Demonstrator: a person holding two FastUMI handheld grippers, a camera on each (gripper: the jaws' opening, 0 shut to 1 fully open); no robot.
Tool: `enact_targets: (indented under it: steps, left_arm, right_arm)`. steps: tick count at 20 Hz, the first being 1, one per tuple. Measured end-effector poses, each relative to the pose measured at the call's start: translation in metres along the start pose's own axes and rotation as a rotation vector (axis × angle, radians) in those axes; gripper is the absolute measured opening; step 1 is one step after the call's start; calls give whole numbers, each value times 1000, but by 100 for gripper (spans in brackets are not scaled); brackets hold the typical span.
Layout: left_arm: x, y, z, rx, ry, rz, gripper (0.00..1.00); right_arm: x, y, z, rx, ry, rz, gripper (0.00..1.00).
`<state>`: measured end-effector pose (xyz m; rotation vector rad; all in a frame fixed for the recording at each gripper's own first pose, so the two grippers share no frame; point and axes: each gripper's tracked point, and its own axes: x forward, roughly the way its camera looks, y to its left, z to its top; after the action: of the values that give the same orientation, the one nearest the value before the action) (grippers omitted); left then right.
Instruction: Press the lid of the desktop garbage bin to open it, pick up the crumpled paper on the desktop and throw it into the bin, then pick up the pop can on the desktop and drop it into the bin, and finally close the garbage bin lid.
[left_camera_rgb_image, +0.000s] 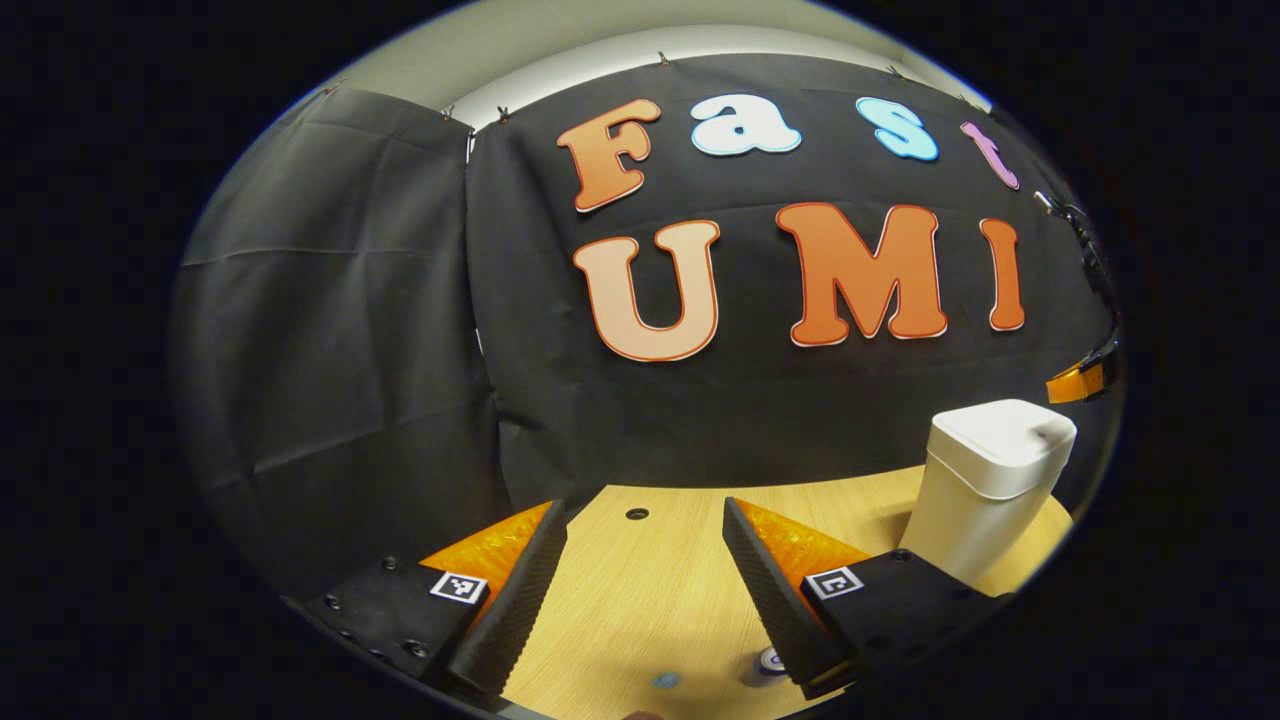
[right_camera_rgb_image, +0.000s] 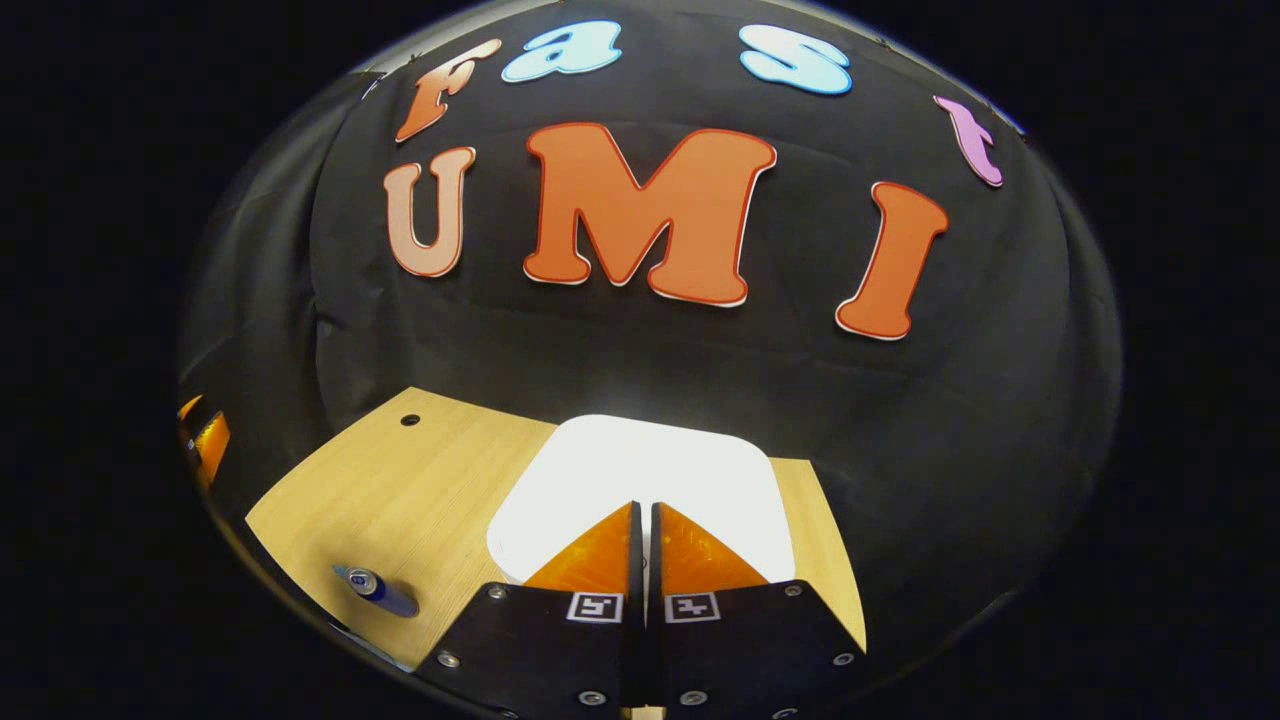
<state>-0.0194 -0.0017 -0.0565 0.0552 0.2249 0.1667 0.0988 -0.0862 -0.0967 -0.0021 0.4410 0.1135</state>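
Right gripper: fingers pressed together, poised directly over the closed lid of the white bin. Left gripper: fingers spread, nothing between them, above the wooden table, bin off to its right. Can lies on the table left of the bin.

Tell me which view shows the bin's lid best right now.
The left gripper view: the bin stands whole at the right with its closed lid seen from the side. In the right gripper view the lid is seen from above, partly hidden by the right gripper, its jaws together.
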Motion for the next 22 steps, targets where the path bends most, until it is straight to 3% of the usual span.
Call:
enact_targets:
  steps: [5,10,12,18,22]
  left_arm:
    - [-2,1,-7,22,15,2,99]
    - [-3,-7,-16,22,42,-16,100]
    - [-3,-13,-13,27,38,-27,95]
    - [-5,-10,1,33,-11,-32,99]
    - [-10,-7,11,18,-42,-19,99]
  right_arm:
    - [13,4,-29,-1,84,19,1]
    - [15,0,-31,20,84,32,1]
    - [15,1,-30,44,93,32,1]
    - [5,1,-11,7,-6,23,1]
    - [-10,-14,32,26,-171,-16,1]
